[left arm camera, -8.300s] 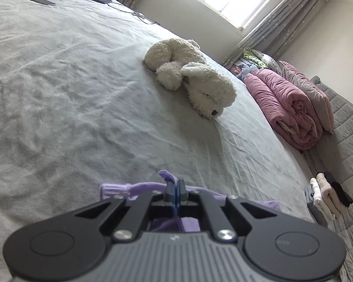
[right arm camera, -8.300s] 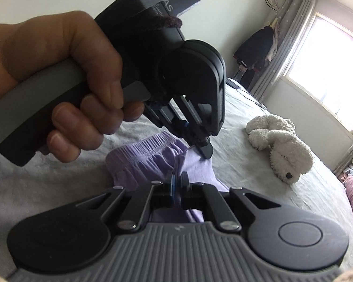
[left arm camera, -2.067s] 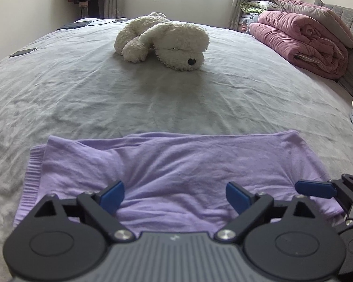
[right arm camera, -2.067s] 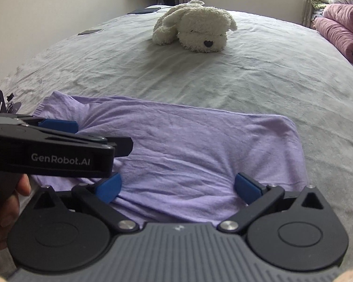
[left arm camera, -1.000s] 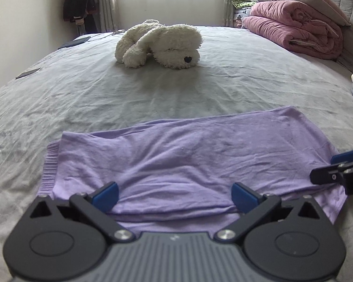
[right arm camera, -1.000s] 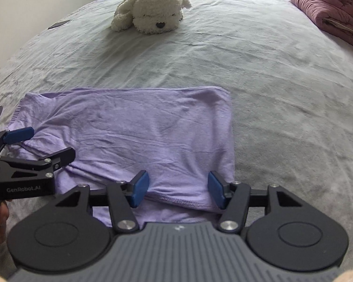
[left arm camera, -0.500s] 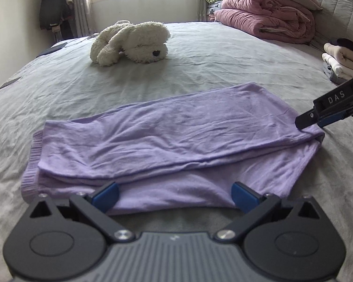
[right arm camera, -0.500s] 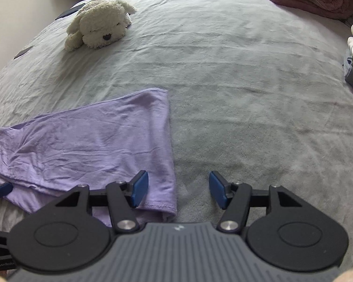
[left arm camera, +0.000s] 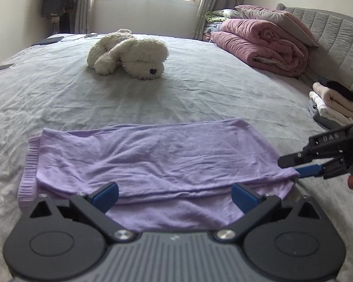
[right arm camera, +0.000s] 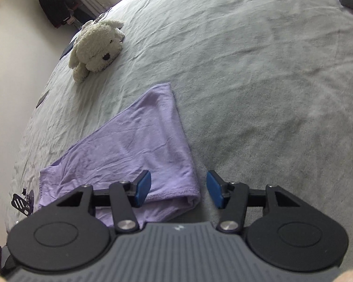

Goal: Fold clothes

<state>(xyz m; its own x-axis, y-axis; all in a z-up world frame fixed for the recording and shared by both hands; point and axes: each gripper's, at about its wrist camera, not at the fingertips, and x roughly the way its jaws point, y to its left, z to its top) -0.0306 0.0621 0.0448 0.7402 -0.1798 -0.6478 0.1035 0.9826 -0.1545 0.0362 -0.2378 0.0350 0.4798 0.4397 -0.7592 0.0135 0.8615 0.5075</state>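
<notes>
purple garment [left arm camera: 153,162] lies folded between left jaws, its corner between right jaws.

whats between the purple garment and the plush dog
Only bare grey bedsheet lies between the purple garment and the plush dog; the left wrist view shows that stretch best.

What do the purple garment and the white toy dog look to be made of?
Purple garment: looks like thin, matte knit fabric, probably cotton jersey; it drapes in soft creases and has a ribbed band at one end. White toy dog: fluffy, curly plush pile, likely synthetic; exact fibre cannot be told.
</notes>
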